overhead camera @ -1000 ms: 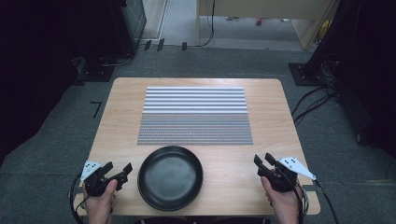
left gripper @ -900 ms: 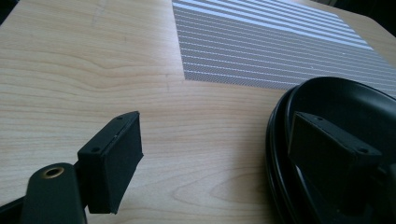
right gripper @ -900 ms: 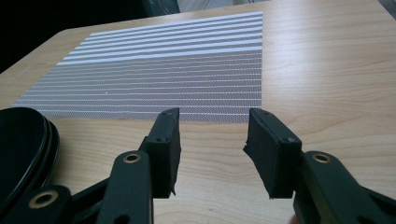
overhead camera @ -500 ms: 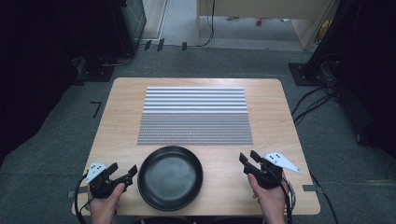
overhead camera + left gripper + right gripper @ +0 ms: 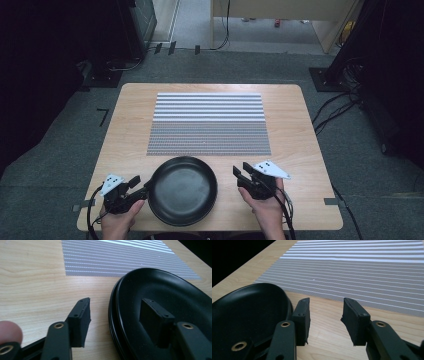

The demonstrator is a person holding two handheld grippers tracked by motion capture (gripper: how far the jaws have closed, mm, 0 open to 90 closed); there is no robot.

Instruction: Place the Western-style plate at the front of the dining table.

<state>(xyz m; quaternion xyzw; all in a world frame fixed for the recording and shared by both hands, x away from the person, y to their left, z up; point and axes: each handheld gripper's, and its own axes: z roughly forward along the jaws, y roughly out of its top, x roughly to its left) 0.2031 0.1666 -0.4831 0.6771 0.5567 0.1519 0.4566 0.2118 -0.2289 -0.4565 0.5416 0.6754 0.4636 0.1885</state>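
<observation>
**Black plate taken by its rim from both sides**

The black plate (image 5: 183, 191) lies at the near edge of the table (image 5: 130, 110), just in front of the striped mat (image 5: 209, 123). The left gripper (image 5: 143, 185) is set astride the plate's left rim, one jaw over the dish and one outside it. These jaws have just been closing, yet a gap is seen to the rim in the left gripper view, so nothing is clamped. The closing is best finished squarely on the rim before any lift is tried.

The right gripper (image 5: 239, 171) stands just beside the right rim, jaws apart on bare wood, having just been closing slightly. Compared with a second ago, it has been brought in toward the plate; the plate itself is unmoved.
</observation>
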